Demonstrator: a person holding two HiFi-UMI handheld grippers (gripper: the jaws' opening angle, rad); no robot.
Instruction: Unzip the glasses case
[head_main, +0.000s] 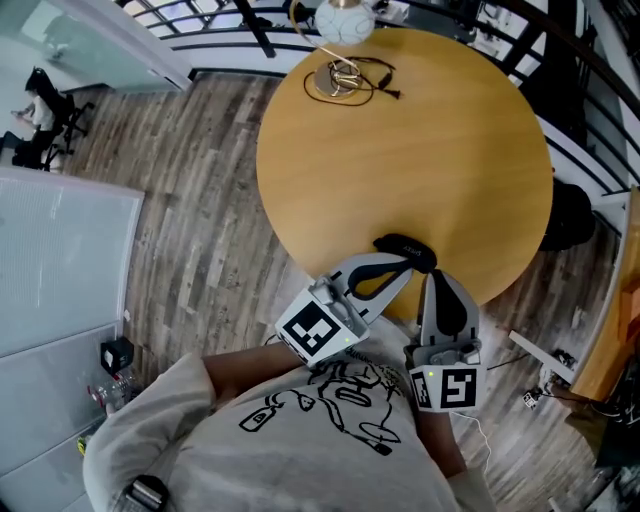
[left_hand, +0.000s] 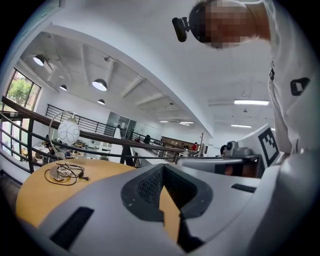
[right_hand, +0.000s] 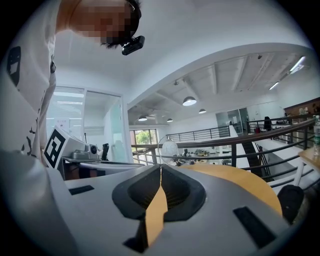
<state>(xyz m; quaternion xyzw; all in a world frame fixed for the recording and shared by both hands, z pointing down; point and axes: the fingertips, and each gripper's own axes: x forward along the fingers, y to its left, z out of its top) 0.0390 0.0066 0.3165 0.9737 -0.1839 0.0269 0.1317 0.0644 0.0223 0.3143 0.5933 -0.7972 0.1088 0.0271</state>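
Note:
A black glasses case (head_main: 405, 246) lies zipped near the front edge of the round wooden table (head_main: 420, 150). My left gripper (head_main: 403, 266) points at the case from the near left, its tip just short of it, jaws shut with nothing in them. Just right of it, my right gripper (head_main: 433, 279) hovers at the table edge below the case, also shut and empty. In the left gripper view the left gripper (left_hand: 162, 168) has its jaws meeting at the tip; so does the right gripper (right_hand: 161, 168) in the right gripper view. The jaws hide the case in both.
A white globe lamp (head_main: 345, 20) and a coil of dark cable (head_main: 348, 80) sit at the table's far edge. A black railing (head_main: 230, 40) curves behind the table. A dark round object (head_main: 570, 215) stands off the right edge. Wood floor (head_main: 190, 200) lies left.

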